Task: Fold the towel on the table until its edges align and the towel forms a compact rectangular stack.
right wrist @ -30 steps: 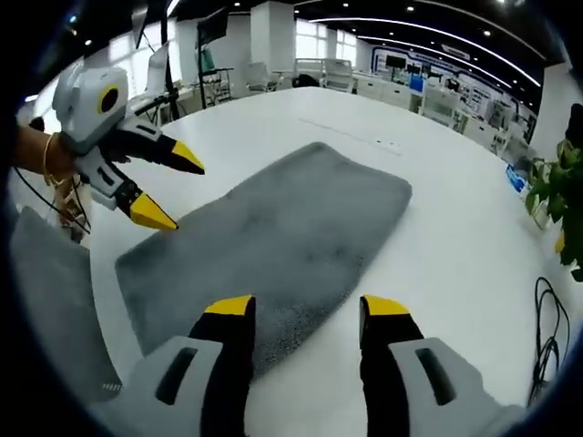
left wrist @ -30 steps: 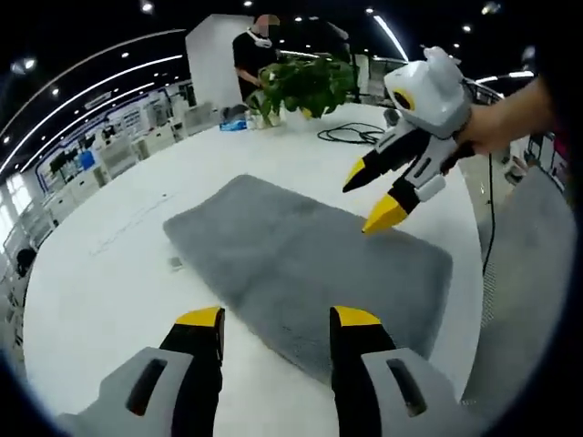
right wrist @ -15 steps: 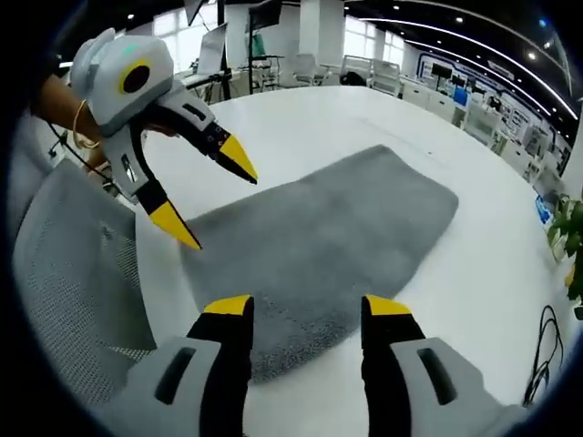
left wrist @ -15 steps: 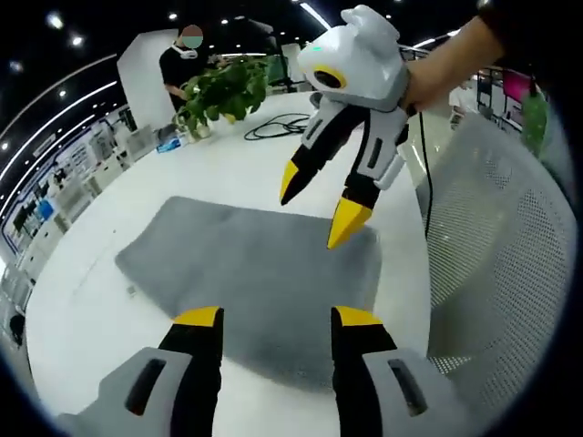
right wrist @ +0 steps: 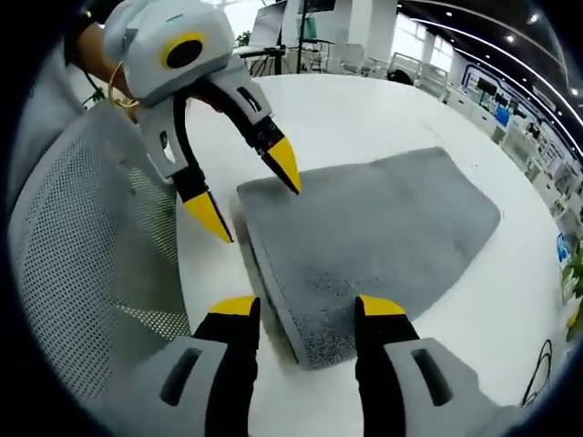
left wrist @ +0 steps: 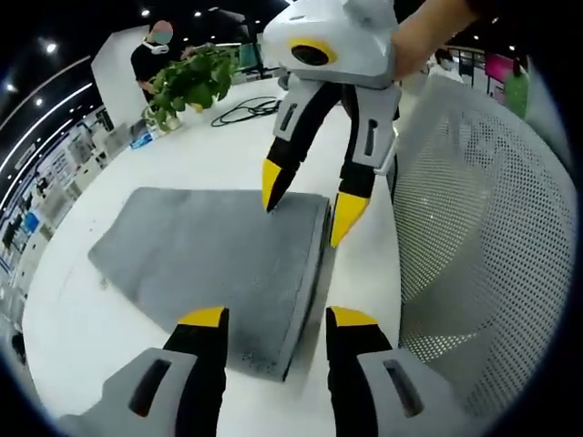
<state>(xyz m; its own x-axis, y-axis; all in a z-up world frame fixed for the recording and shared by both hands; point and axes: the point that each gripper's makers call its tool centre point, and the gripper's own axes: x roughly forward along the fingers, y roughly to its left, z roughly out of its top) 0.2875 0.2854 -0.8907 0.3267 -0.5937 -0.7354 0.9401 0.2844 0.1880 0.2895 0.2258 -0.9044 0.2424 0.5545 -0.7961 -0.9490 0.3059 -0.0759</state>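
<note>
Grey towel (left wrist: 214, 259) lies flat and unfolded on the white table (left wrist: 100, 337), one short edge near the table's edge, beside a white mesh chair back (left wrist: 483, 237). Left gripper (left wrist: 273, 319), jaws spread wide and holding nothing, sits low over the near corner of that short edge in the left gripper view, one yellow tip over the towel and the other over bare table beside it. Right gripper (left wrist: 305, 202) comes in from the top of that view, jaws also wide and empty, straddling the far corner of the same edge: one tip over the pile, the other just off the towel's side; cannot tell if either tip touches. In the right gripper view the same layout is mirrored: right gripper (right wrist: 301, 314) at its corner of the towel (right wrist: 364, 237), left gripper (right wrist: 246, 191) opposite it with a hand (right wrist: 96, 64) and a wrist bangle behind, mesh chair (right wrist: 91, 273) at left, table (right wrist: 364, 118) beyond. Far across the table in the left gripper view: potted plant (left wrist: 187, 82), black cable (left wrist: 241, 111), a person (left wrist: 150, 56) standing behind the plant.
</note>
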